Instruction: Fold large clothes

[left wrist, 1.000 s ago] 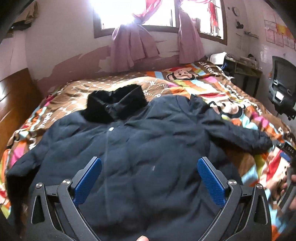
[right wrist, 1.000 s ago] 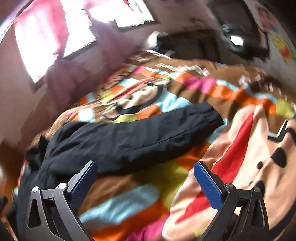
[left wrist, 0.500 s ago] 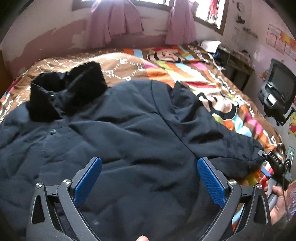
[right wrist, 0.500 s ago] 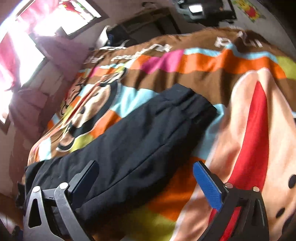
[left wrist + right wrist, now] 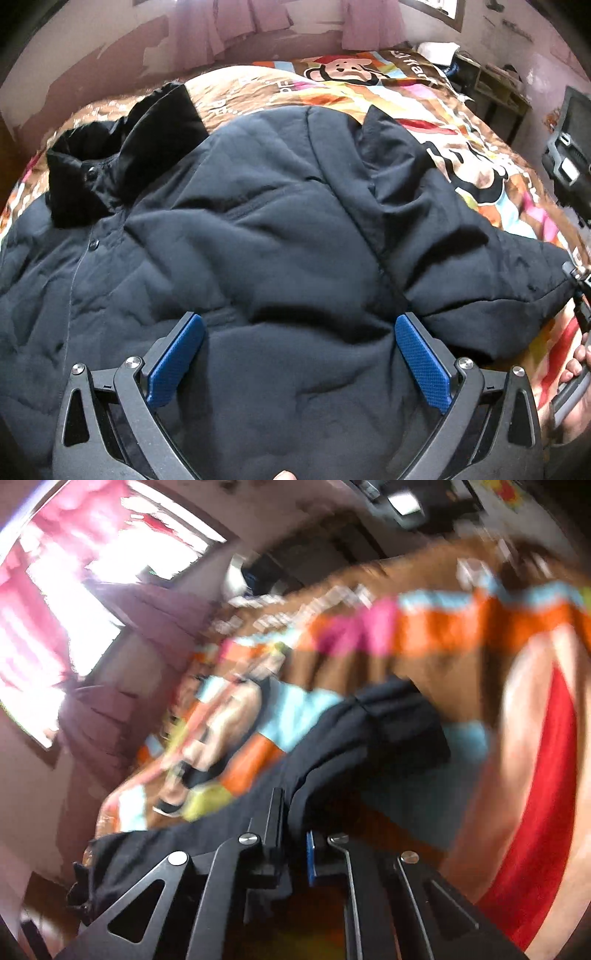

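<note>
R gripper jaws pinched together on the sleeve of the dark padded jacket, view blurred. L gripper jaws wide apart w/ nothing between, hovering over jacket's front. Jacket lies spread, front up, fur collar at top, on colourful cartoon bedspread; pink curtains behind.

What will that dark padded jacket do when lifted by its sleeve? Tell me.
Probably floppy: the jacket lies creased and slack on the bedspread. Its puffy padding suggests bulk. The sleeve in the right tongs will likely drag the body behind.
</note>
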